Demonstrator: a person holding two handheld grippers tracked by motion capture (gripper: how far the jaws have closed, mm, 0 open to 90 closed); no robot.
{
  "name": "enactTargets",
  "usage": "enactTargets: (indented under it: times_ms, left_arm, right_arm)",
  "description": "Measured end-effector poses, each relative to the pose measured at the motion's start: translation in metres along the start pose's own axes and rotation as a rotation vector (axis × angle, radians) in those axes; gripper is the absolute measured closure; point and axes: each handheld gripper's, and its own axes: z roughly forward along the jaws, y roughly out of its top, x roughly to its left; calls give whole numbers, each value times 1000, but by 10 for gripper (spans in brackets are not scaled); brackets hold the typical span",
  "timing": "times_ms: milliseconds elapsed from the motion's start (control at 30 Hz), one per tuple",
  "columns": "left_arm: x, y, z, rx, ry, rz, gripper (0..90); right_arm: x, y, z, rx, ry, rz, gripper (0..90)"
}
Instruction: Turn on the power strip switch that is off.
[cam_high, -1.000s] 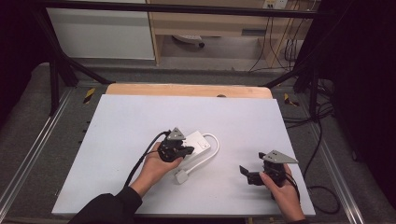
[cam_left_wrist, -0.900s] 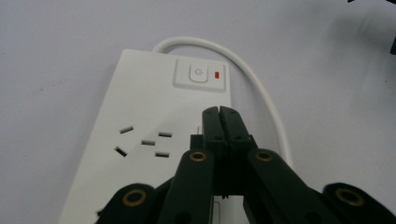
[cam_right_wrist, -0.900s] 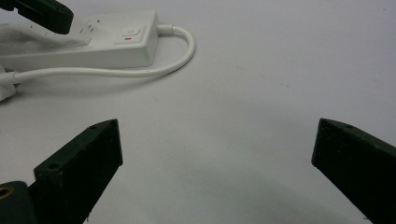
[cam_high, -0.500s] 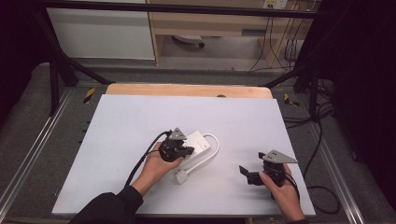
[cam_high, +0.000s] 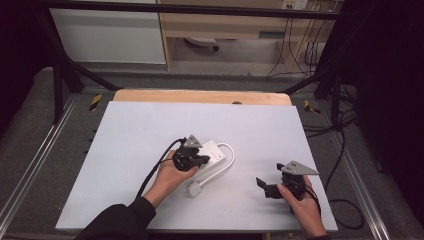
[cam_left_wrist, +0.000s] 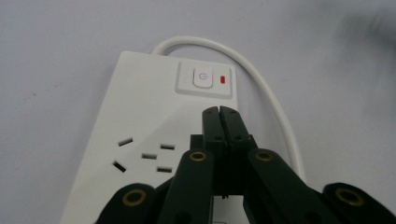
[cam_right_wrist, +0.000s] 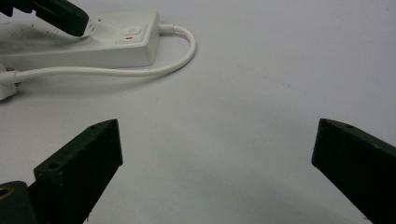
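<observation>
Left gripper (cam_left_wrist: 219, 112): fingers shut tight, empty, tips over white plastic power strip (cam_left_wrist: 154, 130) near its switch, mid grey desk (cam_high: 150, 125). Right gripper (cam_right_wrist: 215, 154): fingers wide open, empty, well apart.

A pale grey board (cam_high: 150, 125) covers a wooden table (cam_high: 200, 96). Beyond it stand a white cabinet (cam_high: 107, 35) and a wooden shelf unit (cam_high: 225, 25). Black cables (cam_high: 345, 150) trail at right.

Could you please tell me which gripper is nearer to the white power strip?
The left. The left gripper hangs right over the power strip, its jaws shut, just short of the switch. The right gripper sits apart on the bare table, jaws open.
</observation>
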Motion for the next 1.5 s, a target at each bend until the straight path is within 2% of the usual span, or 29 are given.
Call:
enactTargets:
  times_ms: [900,1067,1333,1500]
  left_arm:
    - [1,2,4,28,-6,11,900]
    - [4,2,4,22,-26,-16,900]
    - [6,2,5,27,-37,-18,900]
    - [6,3,8,29,-30,-12,900]
  right_arm:
    - [1,0,0,7,5,2,23]
    - [1,0,1,10,5,2,23]
    - [1,0,1,9,5,-1,23]
    - [1,0,1,9,5,1,23]
